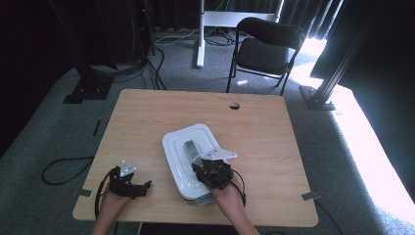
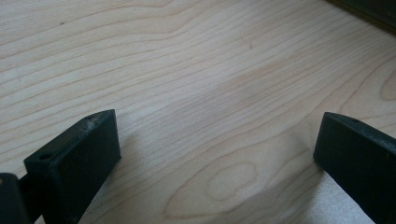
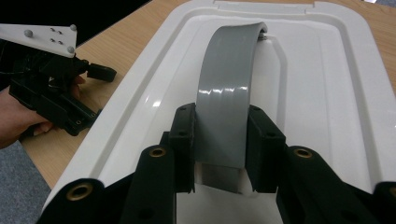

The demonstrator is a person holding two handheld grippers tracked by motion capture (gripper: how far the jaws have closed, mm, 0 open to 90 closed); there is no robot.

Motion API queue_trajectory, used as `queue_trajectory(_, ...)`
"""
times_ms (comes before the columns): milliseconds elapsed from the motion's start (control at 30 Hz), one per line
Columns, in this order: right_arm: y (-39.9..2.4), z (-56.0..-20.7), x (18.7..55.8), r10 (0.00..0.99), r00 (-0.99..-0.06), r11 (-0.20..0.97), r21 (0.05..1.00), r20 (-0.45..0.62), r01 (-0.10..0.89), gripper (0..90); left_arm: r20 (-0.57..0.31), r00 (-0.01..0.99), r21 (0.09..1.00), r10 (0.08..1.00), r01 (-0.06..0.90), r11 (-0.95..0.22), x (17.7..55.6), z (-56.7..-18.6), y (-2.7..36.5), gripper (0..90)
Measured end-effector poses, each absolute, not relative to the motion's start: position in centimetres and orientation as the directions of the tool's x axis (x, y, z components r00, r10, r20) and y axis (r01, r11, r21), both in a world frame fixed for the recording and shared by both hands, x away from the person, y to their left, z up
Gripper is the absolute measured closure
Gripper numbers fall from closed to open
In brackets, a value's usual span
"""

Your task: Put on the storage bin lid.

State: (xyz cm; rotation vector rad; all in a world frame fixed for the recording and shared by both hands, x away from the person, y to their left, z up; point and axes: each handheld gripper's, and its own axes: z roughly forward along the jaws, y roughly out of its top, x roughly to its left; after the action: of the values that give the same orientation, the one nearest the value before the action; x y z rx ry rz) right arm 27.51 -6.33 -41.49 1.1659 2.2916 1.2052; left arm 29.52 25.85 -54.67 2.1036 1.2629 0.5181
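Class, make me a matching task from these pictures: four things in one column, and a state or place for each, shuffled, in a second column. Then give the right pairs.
Things:
1. grey handle
2. left tongs
3. black chair
4. white lid

States or places:
A. open over bare wood of the table
B. on the carpet beyond the table
C. clamped between the right tongs
D. lying flat on top of the box at the table's middle

Pairs: 1-C, 2-A, 3-B, 4-D
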Motion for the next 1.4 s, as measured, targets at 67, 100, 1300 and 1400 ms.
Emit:
queue_trajectory(67, -6.4, -41.6, 27.4, 0.77, -0.628, 0.315, 0.789, 0.113, 0.527, 67.3, 0.014, 0.466, 0.685, 0.885, 0.64, -0.348, 29.5, -54.7, 25.8, 0.8)
queue_trajectory(100, -6.4, -41.8, 27.3, 0.766, -0.633, 0.317, 0.787, 0.117, 0.53, 67.5, 0.013, 0.466, 0.685, 0.885, 0.64, -0.348, 29.5, -54.7, 25.8, 0.8)
queue_trajectory(1300, -17.4, -42.7, 32.4, 0.888, -0.453, 0.165, 0.869, 0.075, 0.467, 13.3, 0.033, 0.49, 0.721, 0.871, 0.592, -0.36, 30.1, -53.8, 23.2, 0.8)
queue_trajectory(1400, -18.5, -44.3, 33.2, 0.907, -0.415, 0.157, 0.855, 0.074, 0.495, 13.0, 0.039, 0.495, 0.724, 0.868, 0.584, -0.366, 30.3, -53.5, 22.8, 0.8)
